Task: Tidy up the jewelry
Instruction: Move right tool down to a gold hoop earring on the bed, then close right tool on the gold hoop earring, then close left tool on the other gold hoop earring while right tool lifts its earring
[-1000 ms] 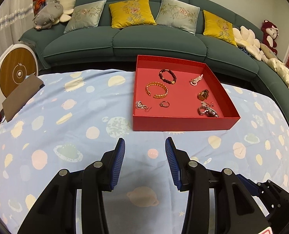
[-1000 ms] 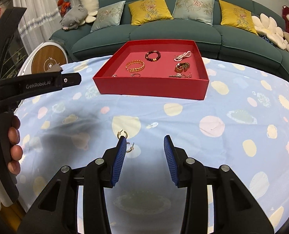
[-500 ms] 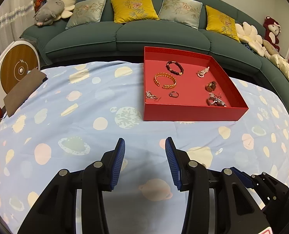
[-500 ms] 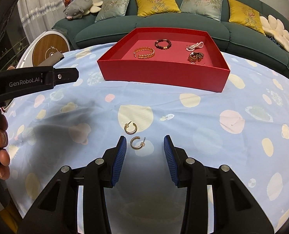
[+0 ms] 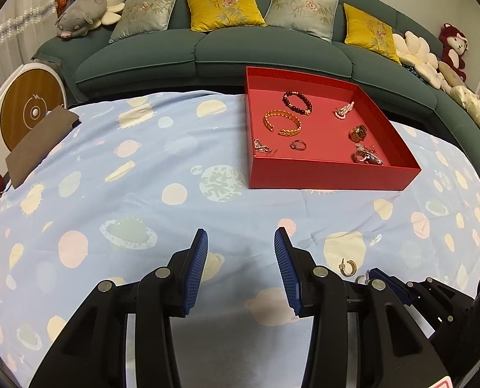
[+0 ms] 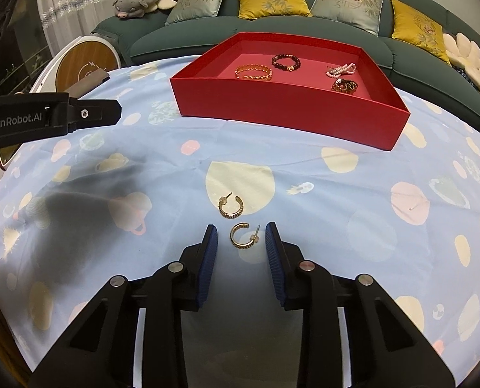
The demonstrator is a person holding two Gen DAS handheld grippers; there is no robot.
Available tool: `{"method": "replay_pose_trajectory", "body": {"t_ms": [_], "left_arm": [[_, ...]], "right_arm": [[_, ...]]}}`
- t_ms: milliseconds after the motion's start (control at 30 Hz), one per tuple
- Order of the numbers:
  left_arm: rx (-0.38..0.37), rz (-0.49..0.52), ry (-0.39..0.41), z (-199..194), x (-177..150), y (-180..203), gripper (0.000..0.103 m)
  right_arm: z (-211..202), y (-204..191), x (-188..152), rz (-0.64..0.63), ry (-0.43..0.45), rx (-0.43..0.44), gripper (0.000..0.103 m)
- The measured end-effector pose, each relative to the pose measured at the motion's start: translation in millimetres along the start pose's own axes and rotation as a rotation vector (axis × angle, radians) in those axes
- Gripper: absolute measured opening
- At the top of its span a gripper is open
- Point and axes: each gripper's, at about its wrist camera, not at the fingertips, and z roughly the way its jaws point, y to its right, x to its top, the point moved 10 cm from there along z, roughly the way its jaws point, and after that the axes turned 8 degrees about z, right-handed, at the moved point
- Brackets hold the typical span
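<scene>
Two gold hoop earrings lie on the blue patterned cloth. In the right wrist view the near earring point(image 6: 242, 236) lies between the tips of my open right gripper point(image 6: 241, 231), untouched; the far earring point(image 6: 231, 206) is just beyond. The left wrist view shows one earring point(image 5: 348, 267) right of my open, empty left gripper point(image 5: 240, 239). A red tray point(image 5: 330, 174) holds a gold bracelet point(image 5: 282, 123), a dark bead bracelet point(image 5: 297, 101), rings and other pieces; it also shows in the right wrist view point(image 6: 285, 119).
A green sofa point(image 5: 207, 48) with yellow and grey cushions runs behind the table. A round wooden-faced device point(image 5: 29, 110) and a brown pad point(image 5: 41, 142) sit at the far left. The left gripper body point(image 6: 46, 119) reaches in from the left in the right wrist view.
My right gripper has moved forward and down, so the near earring now lies between its fingertips, and its jaws have narrowed a little. My left gripper has drifted back and left.
</scene>
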Motion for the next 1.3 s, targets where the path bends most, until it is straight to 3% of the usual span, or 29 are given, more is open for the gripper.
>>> {"method": "replay_pose_trajectory", "body": {"t_ms": [67, 367, 433, 567, 967, 1300], "left_arm": [[-0.003, 0.007, -0.003, 1, -1, 3, 0.042], [-0.072, 0.046, -0.043, 11, -11, 35, 0.043], [-0.077, 0.063, -0.049, 14, -13, 45, 0.049], [-0.088, 0.099, -0.059, 21, -17, 67, 0.05], [-0.084, 0.175, -0.085, 44, -25, 110, 0.049], [-0.073, 0.201, -0.083, 50, -28, 118, 0.047]], "right_arm": [[1, 0, 1, -0.005, 0.003, -0.007, 0.017], [-6, 8, 0, 0.012, 0.004, -0.007, 0.017], [-10, 15, 2, 0.027, 0.007, -0.012, 0.017], [-19, 33, 4, 0.066, 0.015, -0.024, 0.017], [-33, 71, 0, 0.129, 0.025, -0.041, 0.017], [-35, 88, -5, 0.15, 0.022, -0.046, 0.017]]}}
